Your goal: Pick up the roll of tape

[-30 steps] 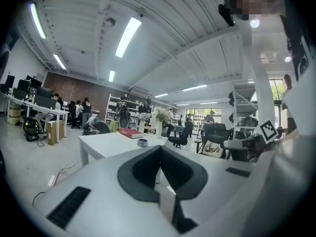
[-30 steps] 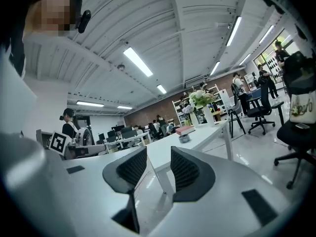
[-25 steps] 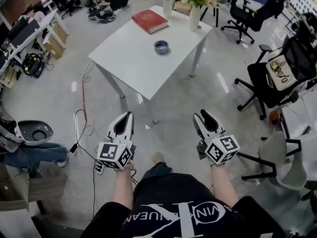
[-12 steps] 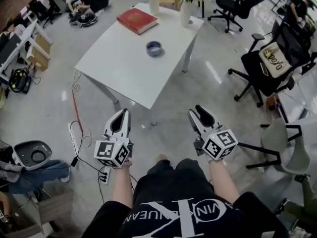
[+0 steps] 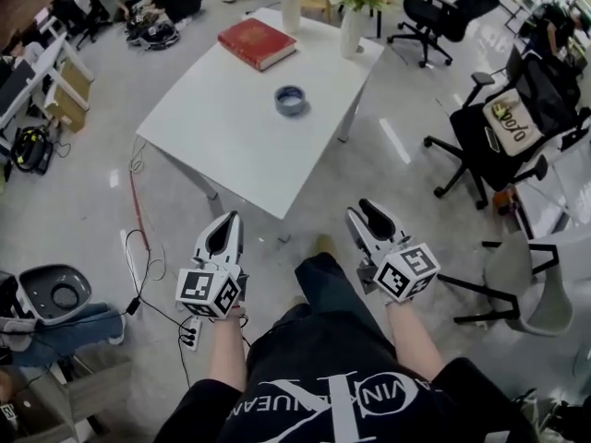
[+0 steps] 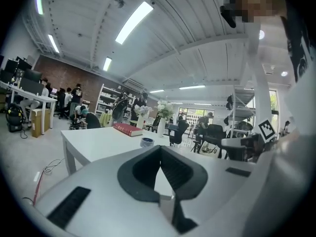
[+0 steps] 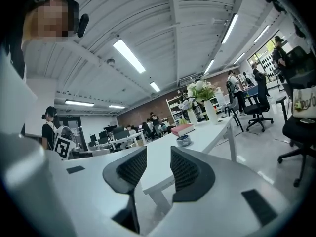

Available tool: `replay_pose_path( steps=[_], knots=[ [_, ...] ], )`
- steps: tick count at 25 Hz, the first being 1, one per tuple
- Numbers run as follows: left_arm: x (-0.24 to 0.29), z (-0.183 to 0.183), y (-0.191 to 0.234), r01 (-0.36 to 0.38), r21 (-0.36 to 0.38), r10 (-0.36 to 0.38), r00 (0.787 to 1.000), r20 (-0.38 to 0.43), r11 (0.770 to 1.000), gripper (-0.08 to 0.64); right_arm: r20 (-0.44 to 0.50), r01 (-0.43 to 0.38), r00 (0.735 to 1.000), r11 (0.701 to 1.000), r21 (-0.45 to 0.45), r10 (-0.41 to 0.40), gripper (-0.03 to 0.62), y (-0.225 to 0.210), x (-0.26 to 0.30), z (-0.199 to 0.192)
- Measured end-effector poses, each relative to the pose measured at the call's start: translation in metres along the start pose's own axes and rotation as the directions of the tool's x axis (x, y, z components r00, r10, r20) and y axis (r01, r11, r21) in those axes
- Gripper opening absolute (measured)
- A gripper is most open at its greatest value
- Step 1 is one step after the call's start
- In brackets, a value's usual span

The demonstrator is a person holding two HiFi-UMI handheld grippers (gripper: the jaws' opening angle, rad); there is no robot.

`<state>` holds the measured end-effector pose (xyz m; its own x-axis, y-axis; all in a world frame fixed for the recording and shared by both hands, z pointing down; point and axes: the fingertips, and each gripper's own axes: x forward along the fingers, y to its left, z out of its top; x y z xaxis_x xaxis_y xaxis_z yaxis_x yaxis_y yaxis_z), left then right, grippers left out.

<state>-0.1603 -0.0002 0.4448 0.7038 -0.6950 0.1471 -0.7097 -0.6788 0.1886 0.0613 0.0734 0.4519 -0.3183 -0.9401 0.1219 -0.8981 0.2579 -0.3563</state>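
The roll of tape [image 5: 291, 100], a small blue-grey ring, lies flat on the white table [image 5: 222, 132], well ahead of both grippers. It shows small in the left gripper view as the roll [image 6: 146, 141] and in the right gripper view as the roll [image 7: 183, 140]. My left gripper [image 5: 228, 220] hangs over the floor short of the table's near corner, its tips meeting, nothing held. My right gripper [image 5: 363, 209] is level with it to the right, with a narrow gap between its pads [image 7: 132, 168] and nothing inside.
A red book [image 5: 258, 42] and a white vase of flowers [image 5: 352, 26] stand at the table's far end. A black office chair [image 5: 489, 146] and a grey chair [image 5: 531, 284] stand to the right. Cables [image 5: 138, 238] trail on the floor at left.
The person has stepped nearer the table, one leg swinging forward between the grippers. Both grippers keep the same pose and spacing.
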Motion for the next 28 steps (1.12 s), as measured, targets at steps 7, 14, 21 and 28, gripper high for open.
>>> replay_pose_path(
  steps=[7, 14, 21, 28],
  knots=[
    [0.041, 0.031, 0.041, -0.074, 0.024, 0.073, 0.996, 0.043, 0.997, 0.002, 0.004, -0.069, 0.998, 0.998, 0.003, 0.069, 0.158, -0.025, 0.07, 0.024],
    [0.109, 0.047, 0.058, -0.078, 0.033, 0.077, 0.997, 0.031, 0.996, 0.002, -0.029, -0.104, 0.994, 0.995, 0.007, 0.105, 0.158, -0.065, 0.132, 0.046],
    [0.157, 0.046, 0.08, -0.122, 0.009, 0.122, 0.992, 0.013, 0.992, 0.002, -0.095, -0.138, 0.986, 0.99, 0.026, 0.14, 0.158, -0.1, 0.186, 0.049],
    [0.185, 0.044, 0.1, -0.188, -0.019, 0.188, 0.982, 0.003, 0.982, 0.002, -0.168, -0.19, 0.967, 0.981, 0.032, 0.192, 0.156, -0.121, 0.233, 0.048]
  ],
)
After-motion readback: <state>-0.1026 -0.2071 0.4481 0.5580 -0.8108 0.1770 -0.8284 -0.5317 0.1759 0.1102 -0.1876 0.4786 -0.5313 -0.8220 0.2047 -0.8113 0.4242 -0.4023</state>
